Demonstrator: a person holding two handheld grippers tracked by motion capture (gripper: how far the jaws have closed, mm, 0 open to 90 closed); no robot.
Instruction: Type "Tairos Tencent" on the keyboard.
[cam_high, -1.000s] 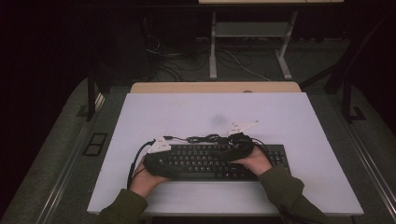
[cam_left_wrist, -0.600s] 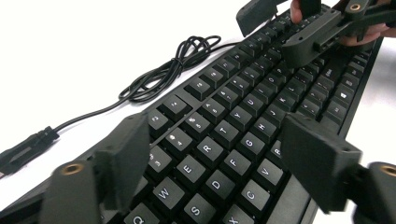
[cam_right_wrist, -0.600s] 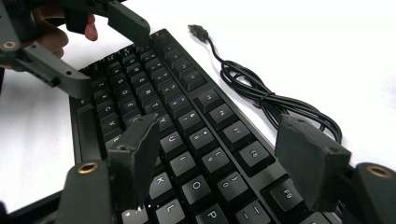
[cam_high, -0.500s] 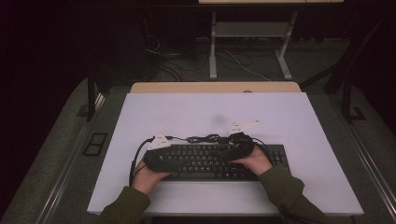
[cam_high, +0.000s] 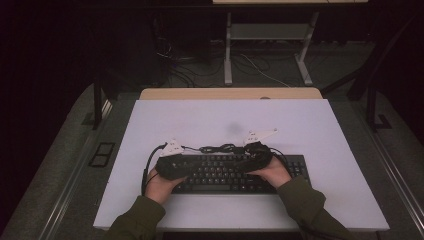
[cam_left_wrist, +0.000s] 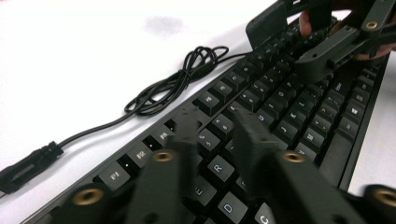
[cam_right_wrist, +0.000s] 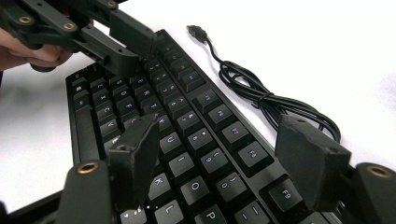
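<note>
The left claw (cam_left_wrist: 217, 140) had just been closing, nothing clamped, over the keyboard (cam_high: 225, 172); the right claw (cam_right_wrist: 224, 154) stood apart, suggesting a keypress.

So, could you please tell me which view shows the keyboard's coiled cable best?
The left gripper view: the cable lies sharp on the white table, from bundle to plug. The right gripper view shows it partly behind a jaw; the high view shows it tiny.
</note>
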